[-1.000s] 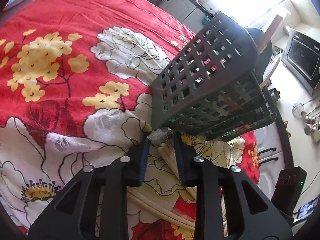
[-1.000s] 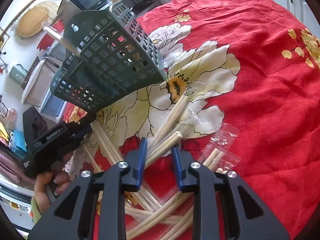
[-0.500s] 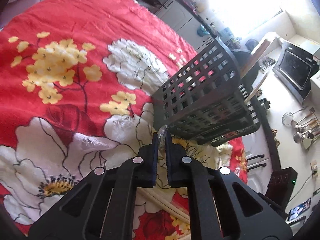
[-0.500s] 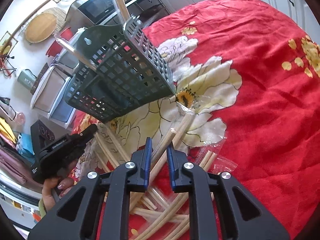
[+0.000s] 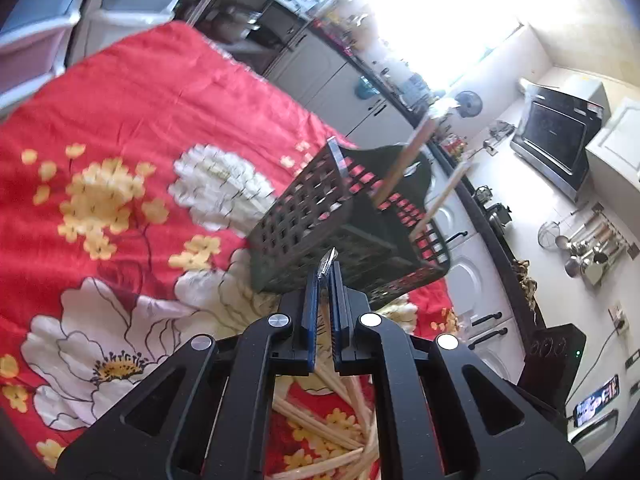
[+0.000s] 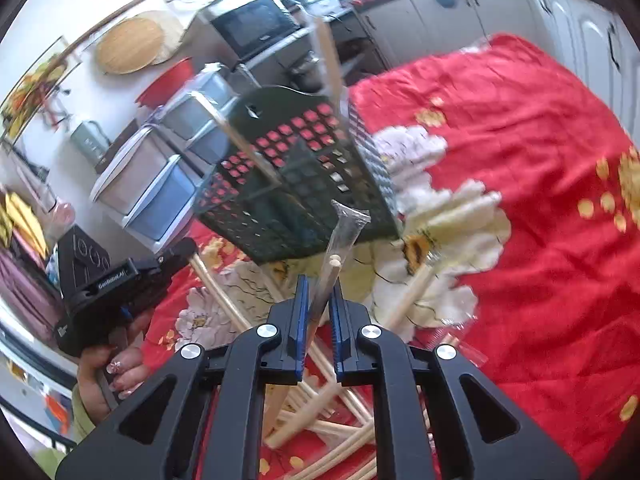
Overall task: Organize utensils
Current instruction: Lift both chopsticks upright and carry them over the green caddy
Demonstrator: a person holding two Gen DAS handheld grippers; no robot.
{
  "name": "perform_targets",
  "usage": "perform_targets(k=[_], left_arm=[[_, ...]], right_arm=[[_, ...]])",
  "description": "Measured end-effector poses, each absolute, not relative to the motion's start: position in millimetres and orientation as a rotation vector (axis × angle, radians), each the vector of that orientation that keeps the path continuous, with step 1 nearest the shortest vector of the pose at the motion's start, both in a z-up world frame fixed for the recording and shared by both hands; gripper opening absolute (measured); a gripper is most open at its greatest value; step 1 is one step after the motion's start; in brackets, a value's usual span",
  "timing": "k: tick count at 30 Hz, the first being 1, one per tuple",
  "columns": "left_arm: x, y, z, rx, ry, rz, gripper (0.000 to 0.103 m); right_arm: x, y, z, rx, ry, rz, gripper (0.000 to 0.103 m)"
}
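- Both tools are up off the red flowered cloth (image 5: 132,92) now, where a second ago they sat low over the chopstick pile.
- The left hand-held gripper (image 5: 325,280), spread a second ago, has its jaws pressed together on a clear wrapper (image 5: 327,260) whose tip pokes out in front.
- The right hand-held gripper (image 6: 319,292) has just been closing too, and now pinches a wrapped chopstick pair (image 6: 330,276), lifted clear of the pile.
- The dark lattice basket (image 6: 304,184) stands just ahead, tilted, a few sticks already poking out of it.
- Loose chopsticks (image 6: 320,432) lie on the surface below.
- My read: pick-up done on both sides, so the drop into the basket comes next.
- Compared with earlier, the basket sits lower in view and its open top shows.
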State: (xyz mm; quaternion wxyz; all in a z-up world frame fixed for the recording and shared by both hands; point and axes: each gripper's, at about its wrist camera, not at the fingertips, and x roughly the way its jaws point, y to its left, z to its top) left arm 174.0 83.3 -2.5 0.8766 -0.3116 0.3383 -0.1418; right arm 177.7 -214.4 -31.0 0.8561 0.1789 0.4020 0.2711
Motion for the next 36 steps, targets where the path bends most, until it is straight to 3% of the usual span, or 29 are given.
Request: perform_targets(k=[36], left_arm=[[159.2, 45.1, 110.0, -0.509, 0.496, -0.464, 0.000]], right_arm=[[163.2, -185.9, 60.3, 0.215, 0.605, 0.688, 0.006]])
